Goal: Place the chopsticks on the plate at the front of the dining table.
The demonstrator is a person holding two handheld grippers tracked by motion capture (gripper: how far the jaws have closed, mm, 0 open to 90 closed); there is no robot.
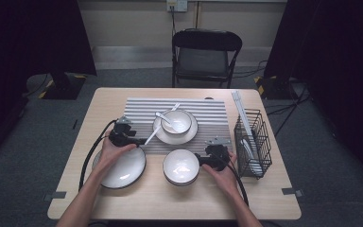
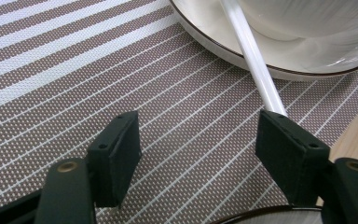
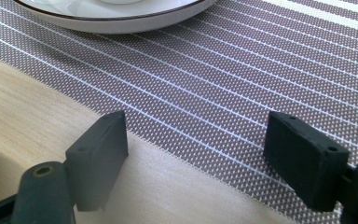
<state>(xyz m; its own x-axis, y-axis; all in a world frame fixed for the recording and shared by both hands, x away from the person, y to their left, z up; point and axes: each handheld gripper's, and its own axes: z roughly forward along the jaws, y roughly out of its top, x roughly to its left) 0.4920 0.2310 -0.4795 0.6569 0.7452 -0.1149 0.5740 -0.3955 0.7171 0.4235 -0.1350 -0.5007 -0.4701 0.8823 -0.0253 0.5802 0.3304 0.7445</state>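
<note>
Left gripper (image 2: 198,140) sat over the striped placemat (image 2: 74,84), jaws wide apart, nothing pinched. The white spoon handle (image 2: 254,60) ran down off the plate rim and ended right at the inner top edge of the right-hand jaw; can't tell if it was touching, but no pad pressed on it from the other side. In the high view the left gripper (image 1: 131,138) was at the placemat's (image 1: 208,111) front-left corner, with the long white spoon (image 1: 152,135) leaning from there up onto the saucer plate (image 1: 189,135) that carried a white bowl (image 1: 179,120); a second spoon (image 1: 163,118) lay in that bowl. Right gripper (image 3: 196,154) also stood wide with nothing between the jaws, straddling the placemat's (image 3: 242,70) front edge, bare wooden table (image 3: 23,107) under its left jaw. High view put the right gripper (image 1: 203,158) just off the placemat's front-right corner, beside a stacked white bowl (image 1: 181,165). A large plate (image 1: 127,170) lay off the placemat's front-left corner under the left hand (image 1: 111,151). Wire rack (image 1: 253,142) stood right of the placemat.
</note>
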